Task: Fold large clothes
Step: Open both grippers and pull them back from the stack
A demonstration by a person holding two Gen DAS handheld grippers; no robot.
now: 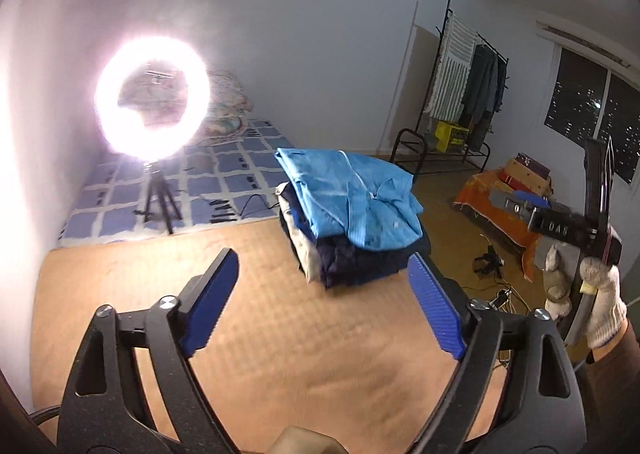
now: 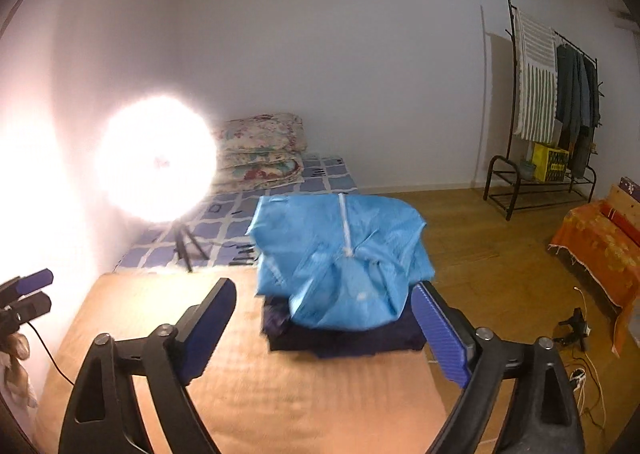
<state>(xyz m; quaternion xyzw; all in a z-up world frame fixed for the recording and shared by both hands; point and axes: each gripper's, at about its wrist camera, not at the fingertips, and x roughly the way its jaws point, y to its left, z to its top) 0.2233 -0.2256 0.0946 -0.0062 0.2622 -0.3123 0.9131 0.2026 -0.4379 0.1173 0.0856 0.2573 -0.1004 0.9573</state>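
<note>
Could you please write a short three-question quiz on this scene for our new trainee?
1. True or false: the light blue garment lies on top of the pile of folded clothes.
2. What do the left gripper and right gripper hold? A) a sleeve B) nothing C) a towel
3. What bright object stands on a tripod on the checked bedding?

Key: 1 true; 2 B, both stand open and empty; 3 the ring light.
</note>
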